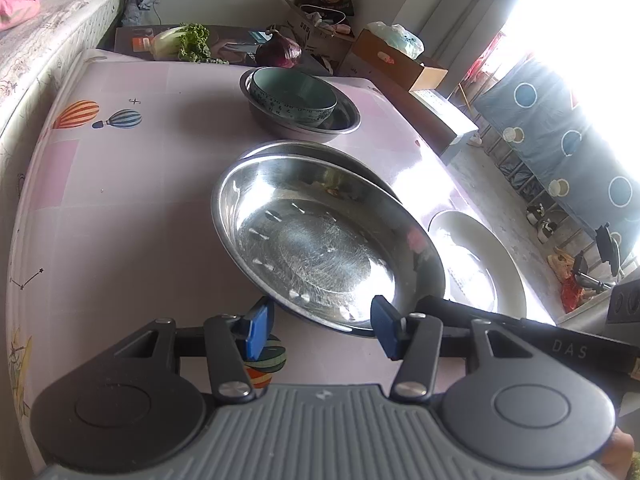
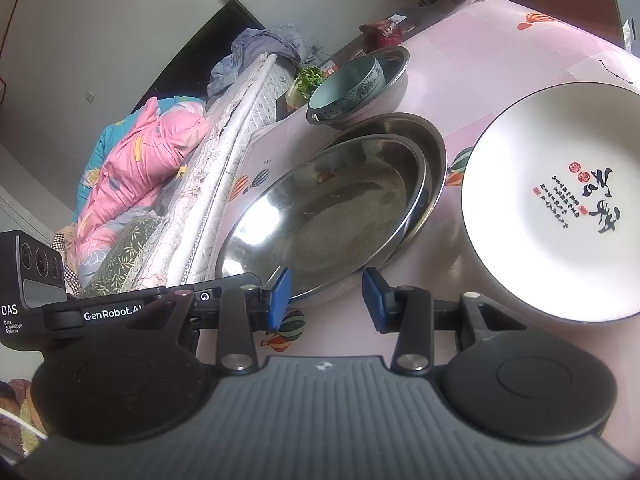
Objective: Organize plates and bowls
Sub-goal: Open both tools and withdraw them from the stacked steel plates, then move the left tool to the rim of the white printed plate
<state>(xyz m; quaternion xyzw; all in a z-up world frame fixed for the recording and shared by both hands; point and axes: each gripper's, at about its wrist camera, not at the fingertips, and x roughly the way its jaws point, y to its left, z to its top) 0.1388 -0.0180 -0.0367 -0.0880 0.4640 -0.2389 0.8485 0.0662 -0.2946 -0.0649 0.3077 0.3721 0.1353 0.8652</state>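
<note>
- Roughly side by side, both grippers angle down toward the near edge of a pink table (image 1: 132, 184) with balloon prints.
- Left gripper (image 1: 322, 326): blue pads stand apart, either side of the near rim of a steel plate (image 1: 320, 240); neither pad presses on it as far as the view shows. Nothing is clamped.
- Right gripper (image 2: 328, 300): jaws apart, with the near rim of the same steel plate (image 2: 320, 224) just ahead of the gap. The left pad sits against or just beside the rim; contact cannot be told. No grip visible.
- In the right wrist view the left gripper's black body lies at the left, close alongside.
- Steel plate sits tilted inside a second, slightly larger steel plate (image 2: 434, 152), resting off-centre so the lower one's far rim shows behind it. A few small food scraps lie in the upper plate.
- Behind them, a teal ceramic bowl (image 1: 294, 94) sits tilted inside a steel bowl (image 1: 344, 114); both look empty.
- White ceramic plate (image 2: 560, 200) with a dark rim and black calligraphy lies flat on the table just beside the steel pair, apart from them, empty.
- At the table's far edge: a red cabbage (image 1: 278, 52) and leafy greens (image 1: 192, 42), on a dark surface beyond.
- Bed with pink bedding (image 2: 152, 152) runs along the table's side.
</note>
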